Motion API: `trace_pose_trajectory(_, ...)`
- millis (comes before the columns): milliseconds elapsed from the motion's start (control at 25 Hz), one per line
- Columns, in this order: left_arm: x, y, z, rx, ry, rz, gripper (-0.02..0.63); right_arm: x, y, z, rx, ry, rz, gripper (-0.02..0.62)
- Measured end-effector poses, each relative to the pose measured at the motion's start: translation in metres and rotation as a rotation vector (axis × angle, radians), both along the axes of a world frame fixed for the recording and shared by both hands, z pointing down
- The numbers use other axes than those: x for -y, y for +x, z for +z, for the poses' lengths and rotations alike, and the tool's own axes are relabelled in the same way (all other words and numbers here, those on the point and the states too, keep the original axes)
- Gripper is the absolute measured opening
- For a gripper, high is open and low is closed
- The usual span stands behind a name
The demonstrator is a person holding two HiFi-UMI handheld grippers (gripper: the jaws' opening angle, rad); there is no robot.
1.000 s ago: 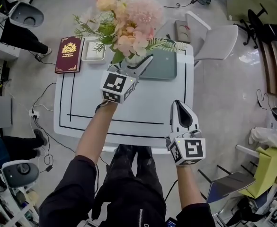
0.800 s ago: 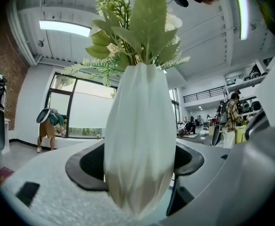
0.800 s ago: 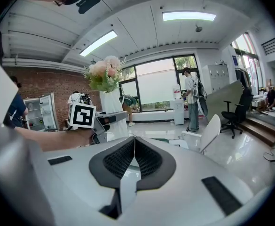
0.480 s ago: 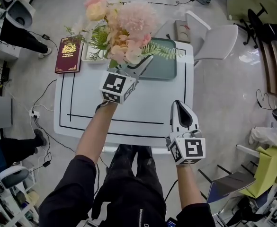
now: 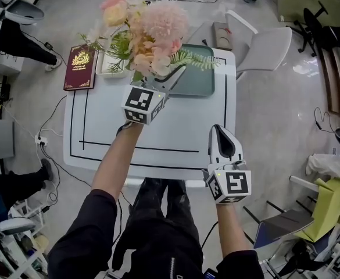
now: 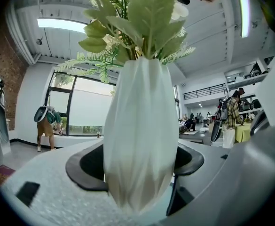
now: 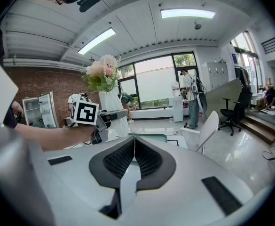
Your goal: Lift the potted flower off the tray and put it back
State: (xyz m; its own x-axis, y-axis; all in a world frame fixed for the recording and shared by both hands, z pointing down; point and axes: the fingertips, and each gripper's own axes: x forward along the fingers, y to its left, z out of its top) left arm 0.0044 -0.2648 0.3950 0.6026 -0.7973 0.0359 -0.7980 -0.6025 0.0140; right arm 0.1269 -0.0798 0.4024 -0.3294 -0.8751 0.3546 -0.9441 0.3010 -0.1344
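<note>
The potted flower, pink and peach blooms in a white ribbed vase, hangs in the air over the table's far side. My left gripper is shut on the vase, whose body fills the gap between the jaws in the left gripper view. The green tray lies bare on the table just right of the gripper. My right gripper rests low over the table's near right edge, shut and holding nothing. In the right gripper view, past its own closed jaws, I see the lifted vase and the tray.
A dark red book and a white rectangular dish lie at the table's far left. A white chair stands beyond the far right corner. The white table has black border lines. People stand by the far windows.
The bouquet has swayed a little to the left in the head view. Both grippers have stayed where they were, the left still closed on the vase.
</note>
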Motion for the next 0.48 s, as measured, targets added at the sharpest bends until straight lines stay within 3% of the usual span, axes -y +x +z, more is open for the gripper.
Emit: trace_pose_trajectory(480, 0.026, 0.008, 0.039, 0.0, -0.023, 0.002, 0.388, 0.008, 0.013, 0.029, -0.015, -0.036, 0.026, 0.008)
